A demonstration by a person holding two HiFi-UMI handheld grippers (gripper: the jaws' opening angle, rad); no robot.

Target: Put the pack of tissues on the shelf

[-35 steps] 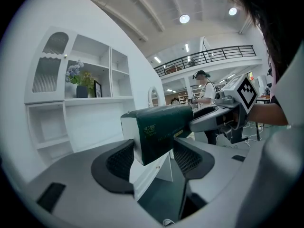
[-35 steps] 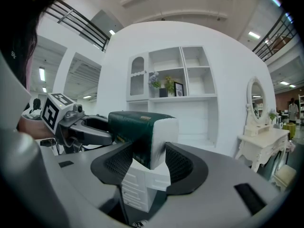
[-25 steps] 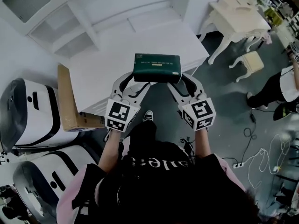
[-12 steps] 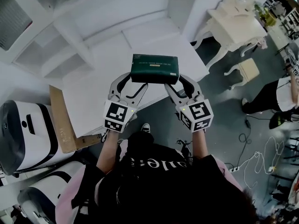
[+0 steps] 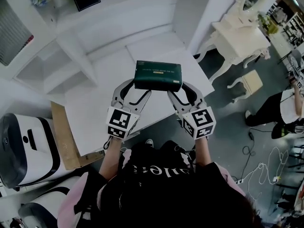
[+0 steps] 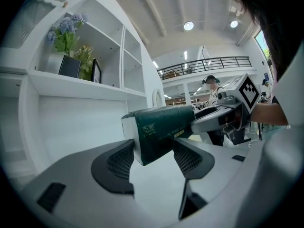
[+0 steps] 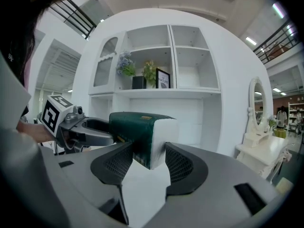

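A dark green pack of tissues (image 5: 158,75) with white ends hangs level above the white counter (image 5: 109,103), held from both sides. My left gripper (image 5: 137,86) is shut on its left end (image 6: 152,136). My right gripper (image 5: 177,88) is shut on its right end (image 7: 149,137). The white shelf unit (image 7: 166,61) stands straight ahead. Its open shelf carries blue flowers (image 7: 126,63), a dark pot (image 7: 138,82) and a framed picture (image 7: 163,78); the compartments on the right hold nothing. The pack is a little short of the shelf's back wall.
A cardboard box (image 5: 64,139) leans at the counter's left, beside white-and-black machines (image 5: 23,146). A white dressing table with mirror (image 5: 240,25) and a stool (image 5: 249,82) stand to the right. A person (image 5: 275,106) stands far right; cables (image 5: 266,167) lie on the floor.
Both grippers have carried the tissue pack forward toward the shelf unit; more of the shelves and the flowers now show at the top of the head view. The hold is unchanged.
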